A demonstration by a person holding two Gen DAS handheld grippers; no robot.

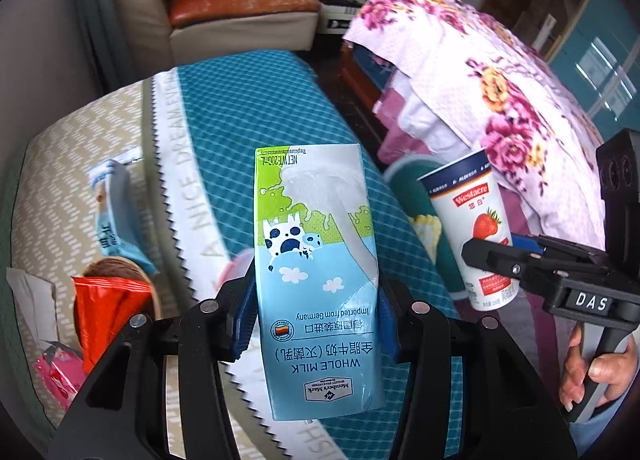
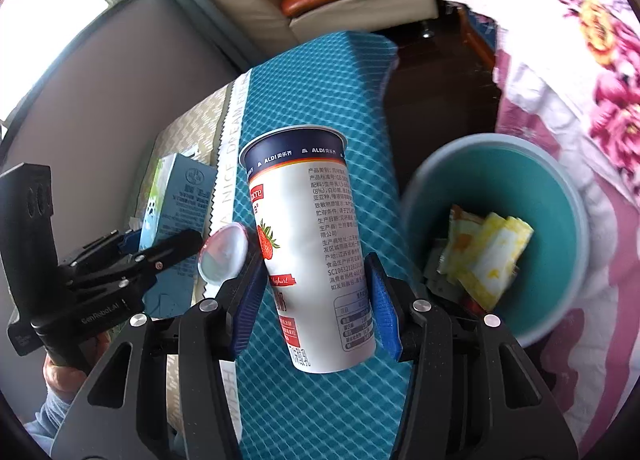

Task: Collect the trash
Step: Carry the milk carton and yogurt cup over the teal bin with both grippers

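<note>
My left gripper (image 1: pixel 316 320) is shut on a blue and green whole milk carton (image 1: pixel 316 280) and holds it above the teal mat (image 1: pixel 248 115). My right gripper (image 2: pixel 316 300) is shut on a white strawberry yogurt cup (image 2: pixel 312 244), held just left of a teal trash bin (image 2: pixel 496 187) with yellow wrappers (image 2: pixel 488 256) inside. In the left wrist view the yogurt cup (image 1: pixel 476 219) and right gripper (image 1: pixel 496 256) are at the right. In the right wrist view the milk carton (image 2: pixel 180 195) and left gripper (image 2: pixel 168 244) are at the left.
On the mat lie a blue wrapper (image 1: pixel 116 207), a red foil packet (image 1: pixel 108 312), a pink packet (image 1: pixel 60 376) and a pink-rimmed lid (image 2: pixel 222 254). A floral blanket (image 1: pixel 480 79) covers the bed at right. A sofa (image 1: pixel 240 11) stands behind.
</note>
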